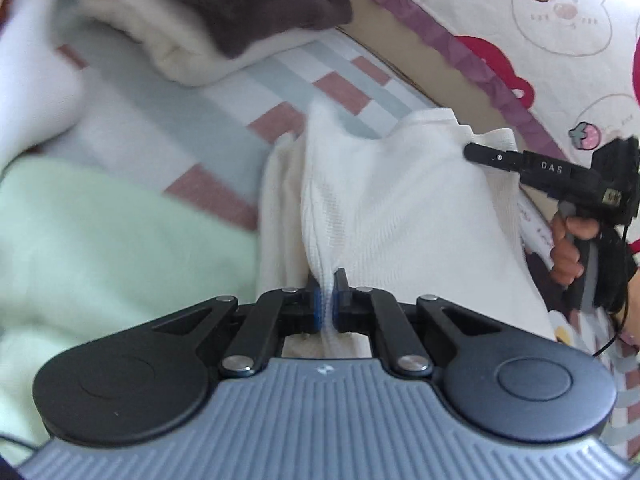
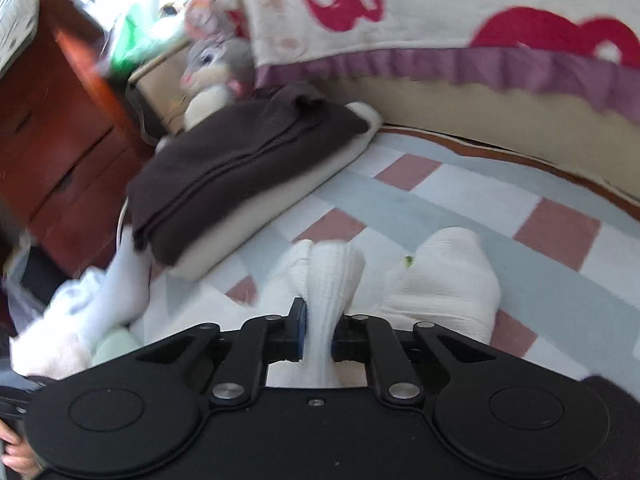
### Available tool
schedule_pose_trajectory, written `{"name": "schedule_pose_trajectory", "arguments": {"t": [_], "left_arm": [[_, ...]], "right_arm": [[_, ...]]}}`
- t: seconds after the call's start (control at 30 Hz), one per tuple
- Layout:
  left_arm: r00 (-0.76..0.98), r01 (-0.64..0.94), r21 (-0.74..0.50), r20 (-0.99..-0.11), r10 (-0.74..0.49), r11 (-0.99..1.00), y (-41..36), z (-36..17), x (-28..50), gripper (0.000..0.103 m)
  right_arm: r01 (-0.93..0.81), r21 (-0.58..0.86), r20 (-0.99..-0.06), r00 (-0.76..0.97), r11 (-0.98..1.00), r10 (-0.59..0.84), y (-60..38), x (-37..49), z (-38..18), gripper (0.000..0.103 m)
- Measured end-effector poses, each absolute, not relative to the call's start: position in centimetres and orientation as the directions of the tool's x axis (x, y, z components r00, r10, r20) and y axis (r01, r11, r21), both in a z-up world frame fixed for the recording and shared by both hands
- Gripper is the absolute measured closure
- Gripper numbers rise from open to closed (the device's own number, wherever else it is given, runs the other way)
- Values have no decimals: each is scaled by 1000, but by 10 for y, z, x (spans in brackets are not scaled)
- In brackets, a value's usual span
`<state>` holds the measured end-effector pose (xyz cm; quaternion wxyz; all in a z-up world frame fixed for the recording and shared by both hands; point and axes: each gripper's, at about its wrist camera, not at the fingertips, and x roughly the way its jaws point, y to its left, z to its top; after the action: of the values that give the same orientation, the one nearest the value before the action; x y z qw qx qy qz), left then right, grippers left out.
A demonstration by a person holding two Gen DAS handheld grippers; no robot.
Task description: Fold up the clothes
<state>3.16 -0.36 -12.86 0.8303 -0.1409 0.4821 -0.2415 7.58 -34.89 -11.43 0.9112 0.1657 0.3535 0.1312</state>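
White garment (image 1: pixel 384 200) sits bunched on your checked bedsheet (image 1: pixel 224 128), its full shape hidden by folds and both tool bodies. Your left gripper (image 1: pixel 328 300) pinches one ridge of it tight; your right gripper (image 2: pixel 318 330) clamps another. Folded brown-and-cream stack (image 2: pixel 240 176) lies behind, green cloth (image 1: pixel 100 240) blurred at left.

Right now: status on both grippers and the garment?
Left gripper shut on white garment. Right gripper shut on same garment, bunched. Folded dark-and-cream stack sits apart on checked bedsheet; nothing blocking.
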Motion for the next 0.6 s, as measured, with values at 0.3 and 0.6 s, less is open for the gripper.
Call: {"name": "schedule_pose_trajectory", "arguments": {"t": [0.3,0.6], "left_arm": [[517,229,-406,-719,-464,885,-9,-128,61,67],[365,278,-527,-716,-596,803,-29,-150,146,59]], "right_arm": [[125,526,-627,726,841,284,-379,55,-134,63],[128,665,-595,686,736,419,-382,41,-154,47]]}}
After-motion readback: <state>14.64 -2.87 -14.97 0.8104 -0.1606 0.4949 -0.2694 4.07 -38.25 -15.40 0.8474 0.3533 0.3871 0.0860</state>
